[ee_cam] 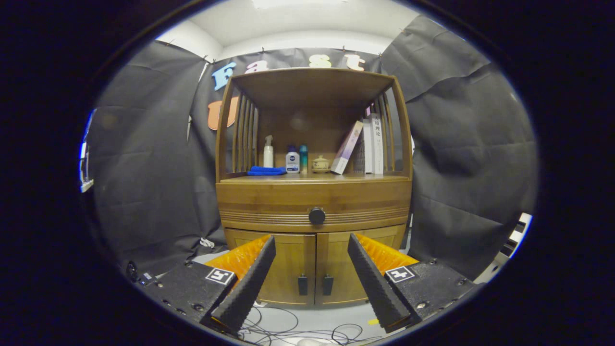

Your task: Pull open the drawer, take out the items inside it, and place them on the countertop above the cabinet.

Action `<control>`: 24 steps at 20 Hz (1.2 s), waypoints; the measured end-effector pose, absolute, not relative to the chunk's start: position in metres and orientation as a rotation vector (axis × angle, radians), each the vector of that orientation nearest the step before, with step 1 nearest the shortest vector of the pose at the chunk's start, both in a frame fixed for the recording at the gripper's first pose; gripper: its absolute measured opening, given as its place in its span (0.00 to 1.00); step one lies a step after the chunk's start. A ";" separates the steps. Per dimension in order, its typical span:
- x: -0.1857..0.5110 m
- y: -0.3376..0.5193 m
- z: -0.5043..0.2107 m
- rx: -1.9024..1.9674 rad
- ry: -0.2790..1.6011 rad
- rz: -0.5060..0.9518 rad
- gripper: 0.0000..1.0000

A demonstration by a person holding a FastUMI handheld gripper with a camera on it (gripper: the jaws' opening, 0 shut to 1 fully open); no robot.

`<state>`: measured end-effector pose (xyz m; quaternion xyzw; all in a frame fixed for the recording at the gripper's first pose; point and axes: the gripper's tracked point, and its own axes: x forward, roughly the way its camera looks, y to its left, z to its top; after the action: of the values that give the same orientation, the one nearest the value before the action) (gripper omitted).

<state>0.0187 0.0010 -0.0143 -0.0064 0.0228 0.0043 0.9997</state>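
Black cloth flanks cabinet (314, 230); gripper (311, 242) jaws spread, well short of closed drawer (314, 204).

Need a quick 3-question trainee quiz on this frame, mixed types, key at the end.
1. True or false: the drawer is already pulled open.
2. What are the fingers of the gripper doing?
A. pressing on the round knob
B. spread apart, holding nothing, short of the cabinet
C. shut on the blue cloth
3. Fill in: on the countertop, the books stand to the ___ of the bottles, seen from the gripper.

Key: 1 false, its front sits flush. 2 B. 3 right.
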 end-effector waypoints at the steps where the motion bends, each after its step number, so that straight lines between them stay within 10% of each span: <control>1: 0.023 0.001 -0.012 -0.017 0.043 0.010 0.99; 24: 0.243 -0.021 -0.039 -0.044 0.176 -0.032 0.99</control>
<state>0.2431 -0.0208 -0.0390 -0.0219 0.0879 -0.0162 0.9958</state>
